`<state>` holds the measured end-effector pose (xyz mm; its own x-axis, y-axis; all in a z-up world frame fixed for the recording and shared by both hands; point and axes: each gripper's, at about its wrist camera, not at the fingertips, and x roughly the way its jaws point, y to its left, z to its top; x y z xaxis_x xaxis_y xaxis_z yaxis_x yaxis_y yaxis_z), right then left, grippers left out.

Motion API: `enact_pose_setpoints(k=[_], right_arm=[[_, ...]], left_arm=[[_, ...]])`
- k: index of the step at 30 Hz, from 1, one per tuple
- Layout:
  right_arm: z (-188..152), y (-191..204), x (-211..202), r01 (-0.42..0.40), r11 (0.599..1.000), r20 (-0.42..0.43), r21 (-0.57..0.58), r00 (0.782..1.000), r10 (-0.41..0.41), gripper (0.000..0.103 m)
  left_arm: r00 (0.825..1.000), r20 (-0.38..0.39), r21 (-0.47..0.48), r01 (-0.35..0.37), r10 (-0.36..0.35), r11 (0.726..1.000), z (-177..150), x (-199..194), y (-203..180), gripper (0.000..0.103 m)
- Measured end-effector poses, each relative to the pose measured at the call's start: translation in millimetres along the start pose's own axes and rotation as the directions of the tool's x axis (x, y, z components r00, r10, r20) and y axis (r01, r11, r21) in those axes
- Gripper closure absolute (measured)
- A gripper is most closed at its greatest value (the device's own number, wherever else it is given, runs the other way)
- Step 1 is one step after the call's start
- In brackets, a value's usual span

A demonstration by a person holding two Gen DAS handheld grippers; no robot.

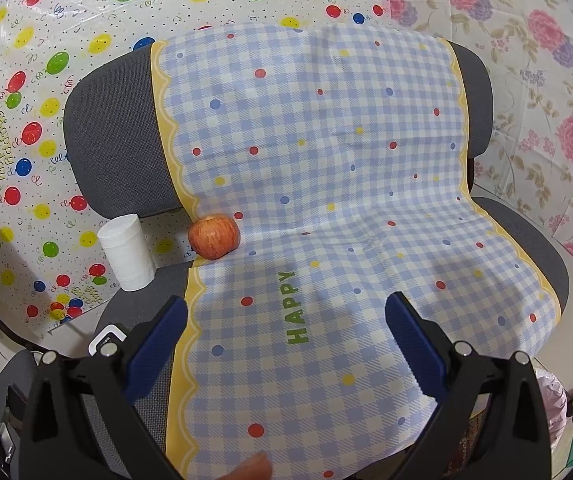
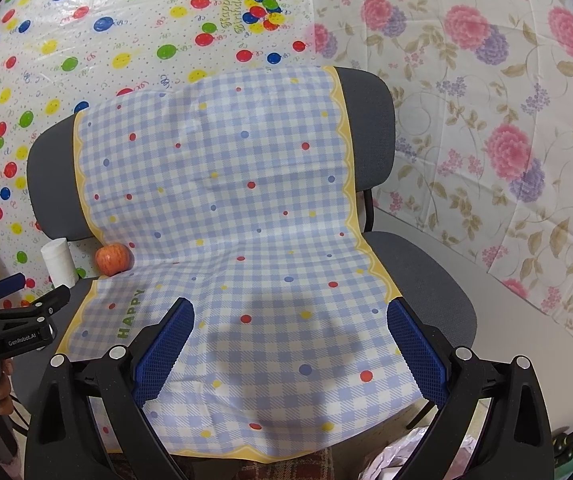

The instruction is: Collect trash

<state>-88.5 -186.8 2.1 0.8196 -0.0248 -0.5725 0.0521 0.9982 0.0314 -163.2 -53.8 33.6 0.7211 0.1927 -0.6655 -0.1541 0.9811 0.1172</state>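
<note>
Both fisheye cameras are looking forward and slightly down along their own blue-padded fingers at the same grey chair draped with a checked cloth. The left wrist camera is sitting nearer the seat, toward its left side, so the apple and white roll are appearing large. The right wrist camera is viewing from farther back and more to the right, catching the left claw at its left edge. Both views are sharing the chair, cloth, apple, roll and patterned wall sheets.
</note>
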Motion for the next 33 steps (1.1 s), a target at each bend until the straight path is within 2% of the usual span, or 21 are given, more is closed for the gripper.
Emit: enact_pose_setpoints(k=[23, 26, 33], right_arm=[[-2, -1, 6, -0.001, 1.0, -0.011, 0.001, 1.0, 0.001, 0.007], [-4, 0, 16, -0.001, 1.0, -0.027, -0.003, 1.0, 0.001, 0.007], [-11, -5, 69, 0.013, 1.0, -0.12, -0.009, 0.993, -0.014, 0.007]], left_arm=[[1.0, 0.0, 0.013, 0.011, -0.011, 1.0, -6, 6, -4, 0.007], [0.999, -0.012, 0.011, 0.033, -0.033, 0.999, -8, 14, -5, 0.007], [0.995, -0.101, 0.02, 0.015, -0.013, 1.0, -12, 56, -8, 0.007]])
